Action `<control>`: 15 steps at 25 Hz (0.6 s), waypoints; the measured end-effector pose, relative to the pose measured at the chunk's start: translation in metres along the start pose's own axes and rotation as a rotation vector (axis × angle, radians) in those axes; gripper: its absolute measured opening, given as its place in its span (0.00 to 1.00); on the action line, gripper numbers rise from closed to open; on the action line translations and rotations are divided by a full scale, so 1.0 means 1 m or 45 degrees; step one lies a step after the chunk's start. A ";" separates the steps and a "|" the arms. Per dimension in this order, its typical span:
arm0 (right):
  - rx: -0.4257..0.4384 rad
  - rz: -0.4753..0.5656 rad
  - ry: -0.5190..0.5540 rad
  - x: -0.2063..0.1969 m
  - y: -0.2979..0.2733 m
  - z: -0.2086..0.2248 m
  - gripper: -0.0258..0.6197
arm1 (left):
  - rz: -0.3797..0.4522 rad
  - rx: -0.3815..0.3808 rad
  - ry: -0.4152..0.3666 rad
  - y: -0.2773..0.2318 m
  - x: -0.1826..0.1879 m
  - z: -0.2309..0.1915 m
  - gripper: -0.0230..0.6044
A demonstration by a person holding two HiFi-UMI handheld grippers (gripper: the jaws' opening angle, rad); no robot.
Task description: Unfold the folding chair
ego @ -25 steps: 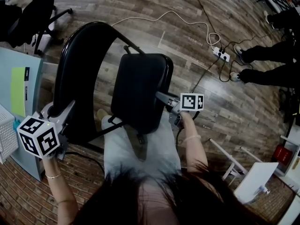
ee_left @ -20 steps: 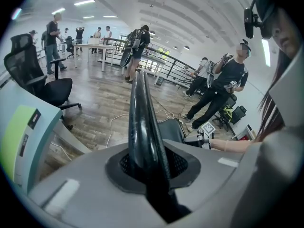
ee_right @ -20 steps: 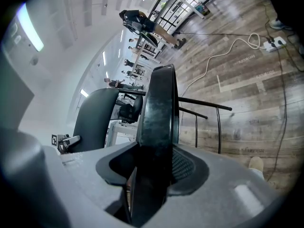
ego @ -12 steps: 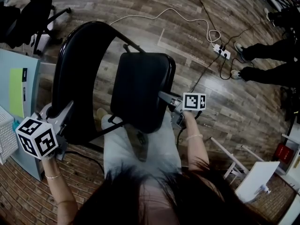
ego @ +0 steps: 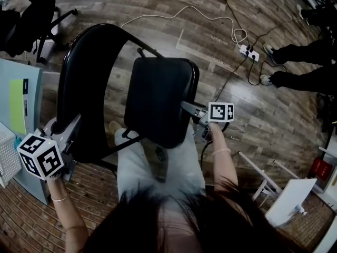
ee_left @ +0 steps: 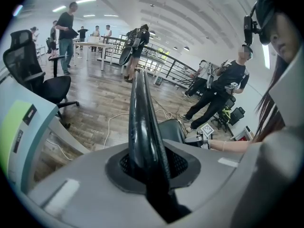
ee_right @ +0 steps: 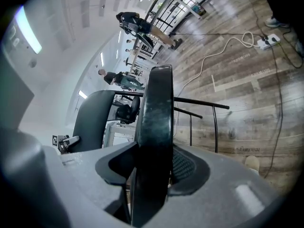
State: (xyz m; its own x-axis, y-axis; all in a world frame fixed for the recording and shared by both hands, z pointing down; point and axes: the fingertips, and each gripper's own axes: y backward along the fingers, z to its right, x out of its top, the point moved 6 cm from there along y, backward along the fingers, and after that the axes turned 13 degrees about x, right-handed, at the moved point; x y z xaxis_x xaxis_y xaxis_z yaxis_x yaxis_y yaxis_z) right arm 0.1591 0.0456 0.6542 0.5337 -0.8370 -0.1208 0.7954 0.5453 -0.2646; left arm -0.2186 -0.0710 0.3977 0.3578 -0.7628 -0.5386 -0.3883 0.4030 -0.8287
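Observation:
A black folding chair stands in front of me, seen from above in the head view. Its curved backrest is on the left and its padded seat in the middle. My left gripper is shut on the backrest's lower edge, and in the left gripper view that edge runs up from between the jaws of the left gripper. My right gripper is closed on the seat's right rim. In the right gripper view the seat rim stands upright between the pads of the right gripper.
An office chair stands at the upper left. A light-blue cabinet and a white basket are close on the left. A power strip with cables lies on the wood floor, near a person's legs. A white stand is lower right.
My right gripper has shifted a little to the right with the seat rim still in it. The left gripper and the backrest have stayed where they were.

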 end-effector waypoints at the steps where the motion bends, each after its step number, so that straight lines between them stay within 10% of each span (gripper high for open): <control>1: -0.002 -0.003 -0.003 0.000 0.001 0.002 0.34 | 0.000 -0.001 0.002 0.000 0.000 0.001 0.14; 15: -0.019 -0.011 -0.034 -0.002 0.015 0.022 0.36 | -0.014 -0.028 0.028 -0.007 -0.005 -0.002 0.14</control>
State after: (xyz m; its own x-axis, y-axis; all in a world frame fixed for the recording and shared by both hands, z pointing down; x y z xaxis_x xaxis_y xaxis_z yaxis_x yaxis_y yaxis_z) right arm 0.1766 0.0564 0.6718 0.5347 -0.8399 -0.0928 0.7955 0.5373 -0.2800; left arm -0.2197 -0.0715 0.4064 0.3439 -0.7782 -0.5255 -0.4031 0.3831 -0.8311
